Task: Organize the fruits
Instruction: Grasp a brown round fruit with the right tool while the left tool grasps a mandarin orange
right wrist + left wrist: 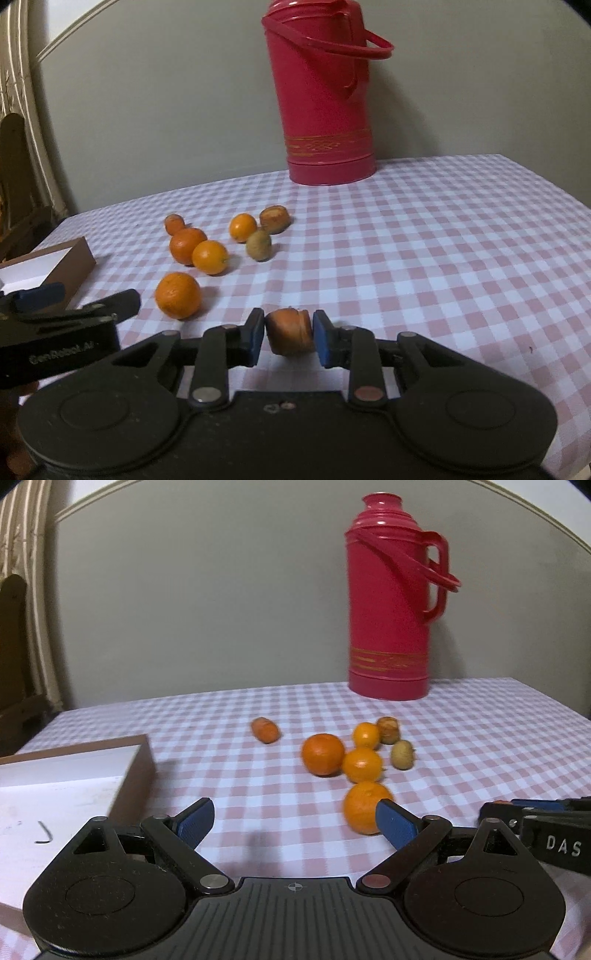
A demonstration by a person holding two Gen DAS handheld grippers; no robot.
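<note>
Presently, the right gripper (289, 338) is clamped on a short orange-brown piece of fruit (289, 336), both blue pads pressing its cut sides and holding it just above the tablecloth (443, 258). The left gripper (295, 823) stands wide apart with nothing between its pads; its right-hand pad overlaps the nearest orange (364, 806) in the left wrist view, but contact cannot be confirmed.

Loose fruit lies in a cluster on the pink-and-white checked cloth. A large orange (322, 754) touches a smaller orange (362, 765); a third small orange (365, 735) sits just behind these. A brownish kiwi-like fruit (402, 754) lies beside them, with a tan, flat-topped piece (388, 730) just behind it. An elongated orange-red piece (265, 730) lies apart to the left of the cluster.

A brown-sided open box (136, 771) with a white interior sits at the left edge of the table, near the left gripper. No fruit shows in the visible part of the box.

A red thermos flask (391, 598) stands upright at the far side of the table against the grey wall (203, 590).
</note>
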